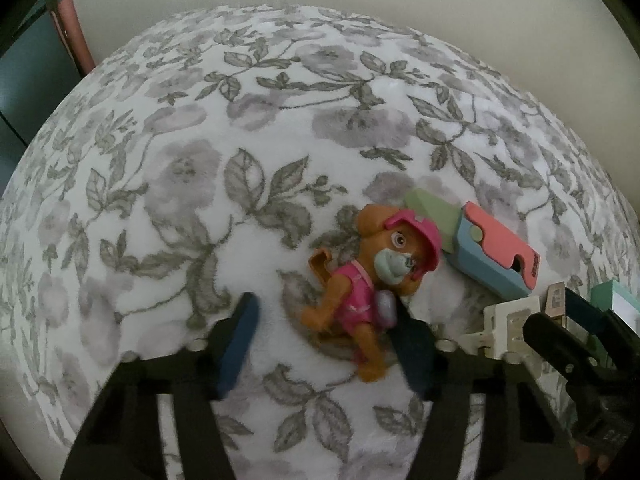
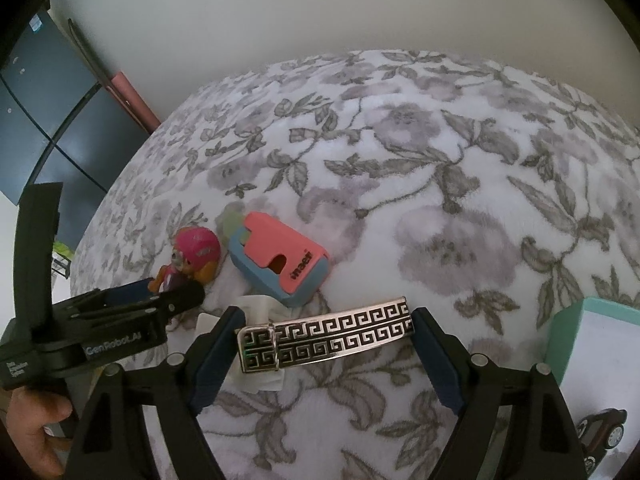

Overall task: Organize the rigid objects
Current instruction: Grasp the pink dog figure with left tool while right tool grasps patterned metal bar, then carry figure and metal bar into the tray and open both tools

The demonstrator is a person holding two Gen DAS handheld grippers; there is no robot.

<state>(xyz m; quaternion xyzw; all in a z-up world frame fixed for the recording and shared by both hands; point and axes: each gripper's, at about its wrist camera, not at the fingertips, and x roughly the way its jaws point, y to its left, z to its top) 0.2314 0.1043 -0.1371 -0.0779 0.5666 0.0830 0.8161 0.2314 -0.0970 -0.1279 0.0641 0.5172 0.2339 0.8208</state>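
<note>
A toy dog [image 1: 360,280] with a pink helmet lies on its side on the floral blanket [image 1: 200,160]. My left gripper [image 1: 326,312] stands over it, open: the right pad touches the dog's back, and the left pad is clear of it. In the right wrist view the dog [image 2: 192,256] shows beyond that gripper's black fingers. My right gripper [image 2: 326,316] is shut on a silver belt buckle [image 2: 328,336] with a black key pattern, its pads against the two ends. A white plastic piece [image 2: 260,308] lies under the buckle.
A pink, blue and green plastic case [image 2: 280,260] lies just right of the dog [image 1: 496,252]. A teal box [image 2: 592,340] stands at the right, with a dark toy car [image 2: 600,436] below it. A hand [image 2: 32,428] holds the left tool. A dark cabinet [image 2: 48,120] is beyond the blanket's left edge.
</note>
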